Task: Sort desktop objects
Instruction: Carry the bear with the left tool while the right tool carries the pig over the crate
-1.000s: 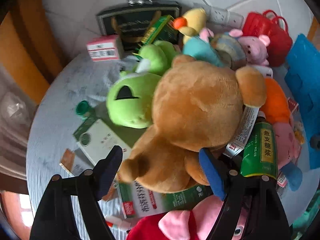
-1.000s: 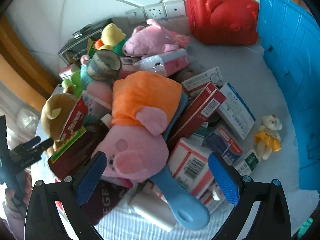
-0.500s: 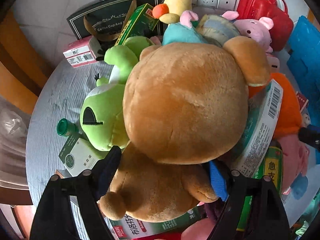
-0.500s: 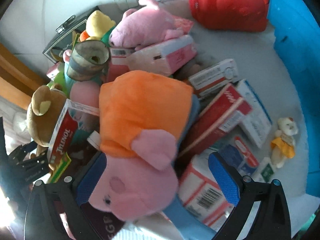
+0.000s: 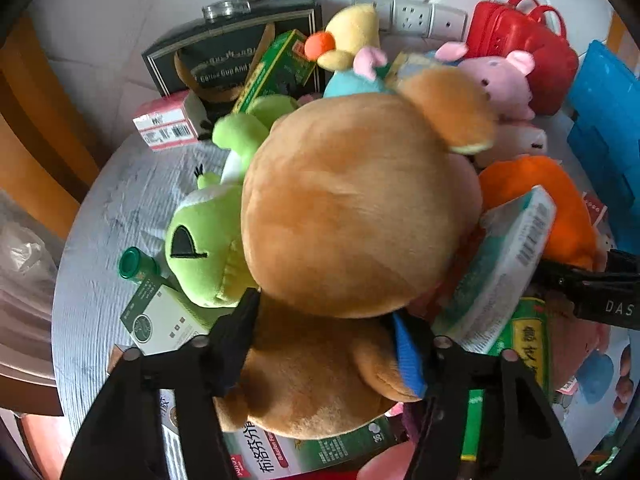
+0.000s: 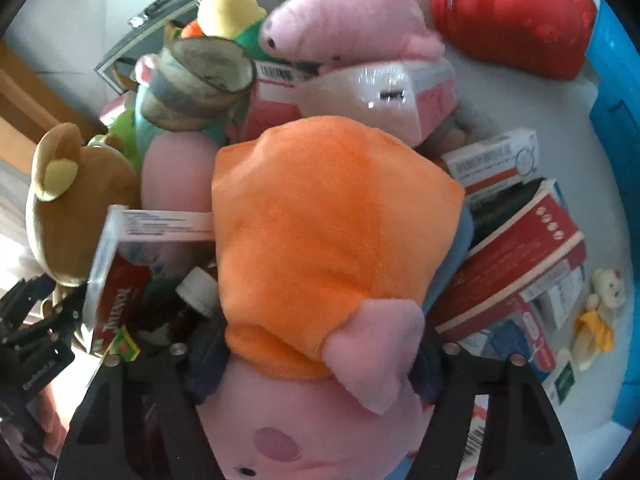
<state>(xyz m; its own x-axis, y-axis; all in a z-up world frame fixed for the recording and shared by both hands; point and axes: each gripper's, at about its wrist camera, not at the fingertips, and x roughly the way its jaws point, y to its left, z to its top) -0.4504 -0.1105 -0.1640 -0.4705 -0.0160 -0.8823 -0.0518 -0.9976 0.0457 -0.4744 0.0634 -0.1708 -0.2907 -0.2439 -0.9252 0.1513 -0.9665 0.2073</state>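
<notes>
A big brown teddy bear [image 5: 352, 208] lies on top of a pile of toys and boxes. My left gripper [image 5: 324, 340] straddles its body just below the head. Its jaws are closing and the pads [image 5: 408, 356] press into the plush. The bear's ear [image 6: 56, 168] shows at the left of the right wrist view. A pink pig plush in an orange dress [image 6: 328, 232] fills the right wrist view. My right gripper [image 6: 316, 368] is closing on its neck, the pads sunk into the fabric and half hidden by it.
A green frog plush [image 5: 204, 248], a yellow duck [image 5: 352, 36] and a black gift box [image 5: 224, 60] lie behind the bear. Several medicine boxes [image 6: 520, 248] are stacked right of the pig. A red bag [image 6: 512, 12] and a blue crate [image 6: 616, 92] stand at the right edge.
Both grippers have come down closer over their toys. The left jaws narrowed around the bear's body, the right jaws around the pig's neck.
</notes>
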